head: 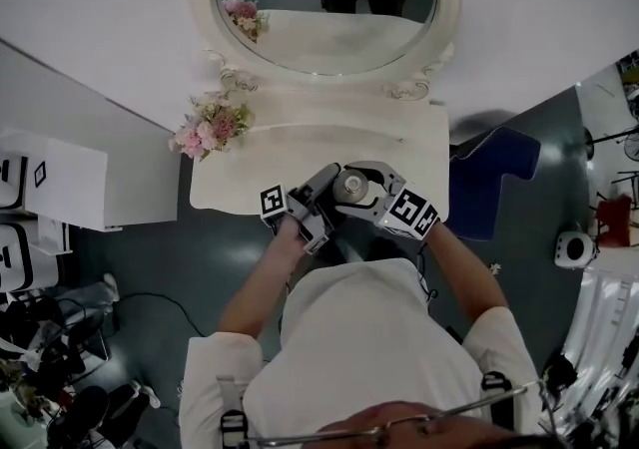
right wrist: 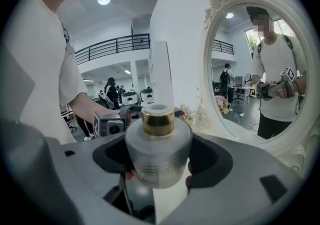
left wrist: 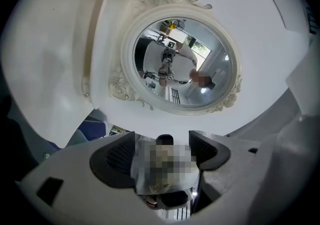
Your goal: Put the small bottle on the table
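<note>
The small bottle (head: 351, 185) is a squat silver-grey cylinder with a gold cap (right wrist: 158, 119). It is held upright over the front edge of the white dressing table (head: 250, 168). My right gripper (right wrist: 159, 161) is shut on the bottle's body, one pad on each side. From the left, my left gripper (head: 332, 185) meets the same bottle. In the left gripper view a silvery object (left wrist: 144, 171) fills the gap between that gripper's (left wrist: 162, 155) pads, partly under a mosaic patch. How high the bottle's base sits over the table is hidden.
An oval mirror with a carved white frame (head: 205, 8) stands at the back of the table. Pink flowers (head: 213, 125) sit at the table's left rear corner. A blue chair (head: 496, 170) is to the right and a white cabinet (head: 70, 183) to the left.
</note>
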`<state>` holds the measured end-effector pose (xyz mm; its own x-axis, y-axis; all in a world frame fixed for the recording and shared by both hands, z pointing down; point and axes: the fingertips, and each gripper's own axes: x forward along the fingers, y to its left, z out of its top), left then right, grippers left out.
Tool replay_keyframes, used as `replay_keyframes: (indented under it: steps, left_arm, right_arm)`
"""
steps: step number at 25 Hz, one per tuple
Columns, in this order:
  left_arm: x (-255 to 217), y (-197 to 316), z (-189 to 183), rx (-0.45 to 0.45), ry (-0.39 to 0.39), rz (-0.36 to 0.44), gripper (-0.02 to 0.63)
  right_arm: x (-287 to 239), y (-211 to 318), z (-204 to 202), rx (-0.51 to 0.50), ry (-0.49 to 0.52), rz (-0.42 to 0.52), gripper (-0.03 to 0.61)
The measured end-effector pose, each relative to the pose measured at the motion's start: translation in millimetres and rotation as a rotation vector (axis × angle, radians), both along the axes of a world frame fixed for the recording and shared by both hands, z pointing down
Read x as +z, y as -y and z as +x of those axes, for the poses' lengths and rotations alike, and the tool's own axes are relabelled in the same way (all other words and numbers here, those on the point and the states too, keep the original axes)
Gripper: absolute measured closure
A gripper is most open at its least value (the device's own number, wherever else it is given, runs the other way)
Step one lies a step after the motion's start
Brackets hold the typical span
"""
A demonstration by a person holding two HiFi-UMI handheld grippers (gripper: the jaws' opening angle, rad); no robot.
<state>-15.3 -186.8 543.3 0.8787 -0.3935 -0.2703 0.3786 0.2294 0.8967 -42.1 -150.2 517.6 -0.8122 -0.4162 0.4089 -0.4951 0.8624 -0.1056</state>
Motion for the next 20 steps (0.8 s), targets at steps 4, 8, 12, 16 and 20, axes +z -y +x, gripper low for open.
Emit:
replay_keyframes:
  steps: [4, 8, 12, 16, 20]
  left_arm:
    - [6.6, 5.8, -3.7, 0.019, -0.003, -0.024, 0.276]
    - [15.3, 14.3, -6.3, 0.004, -0.006, -0.046, 0.276]
    - [24.7, 24.6, -5.5, -0.028, 0.001, -0.062, 0.276]
    - [29.6, 35.6, -6.3, -0.064, 0.022, -0.054, 0.276]
    - [41.4, 42.8, -10.1, -0.089, 0.064, -0.065, 0.276]
  right_arm:
    - [6.3, 8.0, -2.9, 0.032, -0.001, -0.018, 0.238]
    - [13.6, 18.6, -1.4, 0.050, 0.002, -0.039, 0.238]
    - [24.0, 33.2, 3.7, 0.026, -0.017, -0.049, 0.238]
    - [34.0, 50.6, 11.2, 0.000, -0.036, -0.051, 0.238]
    - [46.5, 67.1, 20.2, -0.022, -0.049, -0.068, 0.238]
